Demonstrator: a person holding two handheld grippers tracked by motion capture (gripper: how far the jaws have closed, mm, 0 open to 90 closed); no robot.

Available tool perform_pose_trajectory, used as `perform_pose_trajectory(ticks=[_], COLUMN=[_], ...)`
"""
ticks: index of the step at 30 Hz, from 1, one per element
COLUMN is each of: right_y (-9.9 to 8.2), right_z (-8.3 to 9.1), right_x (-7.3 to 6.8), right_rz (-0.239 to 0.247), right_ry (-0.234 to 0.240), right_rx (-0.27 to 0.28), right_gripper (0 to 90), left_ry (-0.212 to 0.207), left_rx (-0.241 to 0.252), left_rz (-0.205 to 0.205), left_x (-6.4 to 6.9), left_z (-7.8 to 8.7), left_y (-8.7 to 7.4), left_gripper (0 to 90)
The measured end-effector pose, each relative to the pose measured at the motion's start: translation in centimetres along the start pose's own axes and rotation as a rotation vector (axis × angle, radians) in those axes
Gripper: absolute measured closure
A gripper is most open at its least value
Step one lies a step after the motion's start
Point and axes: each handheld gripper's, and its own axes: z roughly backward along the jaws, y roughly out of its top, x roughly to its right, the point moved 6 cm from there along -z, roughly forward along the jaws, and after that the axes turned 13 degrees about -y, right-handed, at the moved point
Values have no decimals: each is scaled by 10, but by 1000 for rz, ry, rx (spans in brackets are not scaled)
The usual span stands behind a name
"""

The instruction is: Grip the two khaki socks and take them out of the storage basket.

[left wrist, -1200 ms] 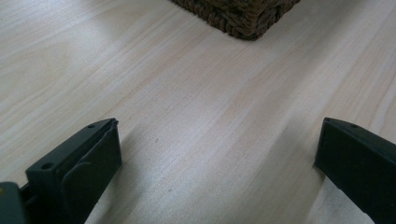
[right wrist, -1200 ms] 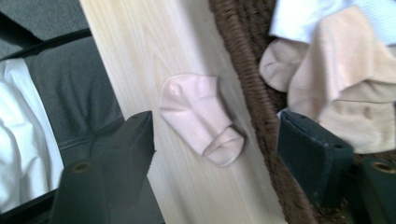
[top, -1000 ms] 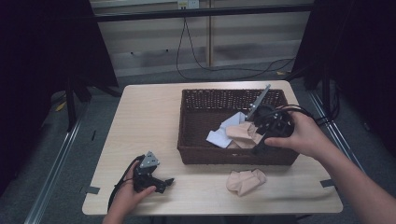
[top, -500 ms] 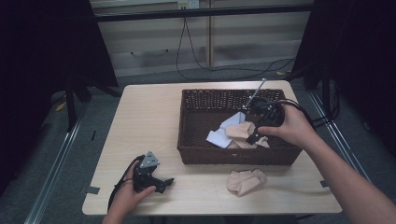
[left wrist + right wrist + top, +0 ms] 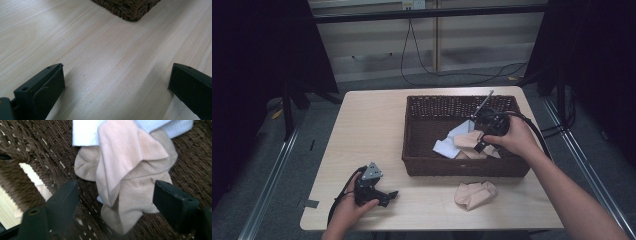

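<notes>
Right gripper (image 5: pixel 482 142) hangs inside the wicker basket (image 5: pixel 422 150), jaws just closing but apart around the beige sock (image 5: pixel 125 182). Left gripper (image 5: pixel 382 194) rests near-left, jaws wide apart on the table (image 5: pixel 105 50).
</notes>
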Motion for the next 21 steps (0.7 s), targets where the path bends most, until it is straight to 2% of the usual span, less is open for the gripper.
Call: perform_pose_trajectory(ticks=[5, 6, 7, 12, 13, 14, 15, 16, 21], right_y=[6, 7, 7, 10, 11, 11, 11, 11, 11], right_z=[-10, -13, -17, -29, -31, -33, -34, -36, -36], right_x=[-3, -5, -4, -5, -6, -5, -7, -5, -3], right_rz=[6, -1, 18, 23, 7, 13, -5, 6, -23], right_ry=[7, 9, -4, 4, 8, 5, 11, 7, 30], right_rx=[11, 8, 9, -7, -16, -19, -38, -29, -42], right_gripper=[317, 327, 342, 379, 406, 446, 486, 510, 796], left_ry=[0, -2, -2, -1, -1, -1, 0, 0, 0], left_rx=[-1, 0, 0, 0, 0, 0, 0, 0, 0], left_rz=[0, 0, 0, 0, 0, 0, 0, 0, 0], left_x=[0, 0, 0, 0, 0, 0, 0, 0, 0], left_z=[0, 0, 0, 0, 0, 0, 0, 0, 0], left_y=[0, 0, 0, 0, 0, 0, 0, 0, 0], left_gripper=[0, 0, 0, 0, 0, 0, 0, 0, 0])
